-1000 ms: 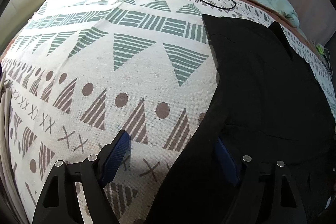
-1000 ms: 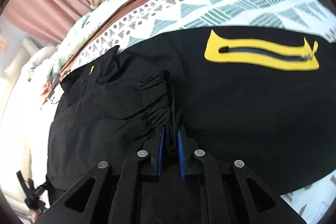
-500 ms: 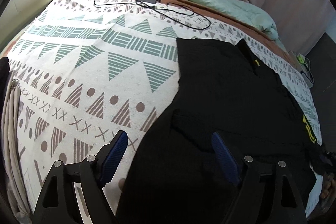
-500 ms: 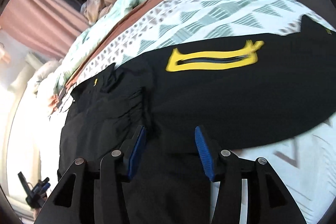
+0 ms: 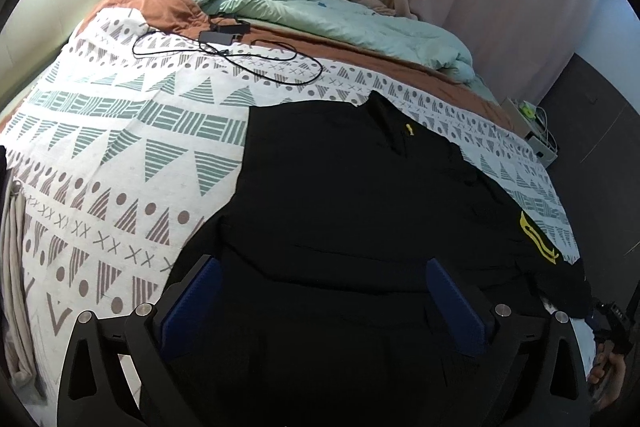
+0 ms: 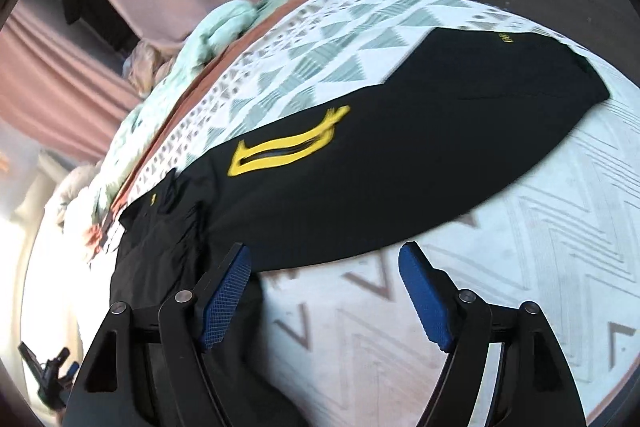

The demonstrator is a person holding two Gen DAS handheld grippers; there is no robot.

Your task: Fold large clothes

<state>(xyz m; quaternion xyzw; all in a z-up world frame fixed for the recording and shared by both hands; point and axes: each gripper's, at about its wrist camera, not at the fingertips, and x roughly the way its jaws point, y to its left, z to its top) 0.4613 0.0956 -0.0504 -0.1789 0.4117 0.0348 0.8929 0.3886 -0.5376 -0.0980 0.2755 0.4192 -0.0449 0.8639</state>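
Both tongs spread wide, empty: left gripper [image 5: 320, 291] hovers over black jacket [image 5: 360, 195] lying flat on patterned bedspread [image 5: 120, 155], right gripper [image 6: 326, 279] w/ yellow-trimmed sleeve [image 6: 360, 167] just ahead, prob. lined up for next fold.

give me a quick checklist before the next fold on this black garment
1. Left claw open, nothing pinched: ok.
2. Right claw open, nothing pinched: ok.
3. Black garment lying spread on the patterned bedspread: ok.
4. Fabric smooth: not ok, gathered folds near the collar in the right wrist view.
5. Charger cable apart from the garment: ok.
6. Near hem reachable: cannot tell, it is hidden behind the left claw.
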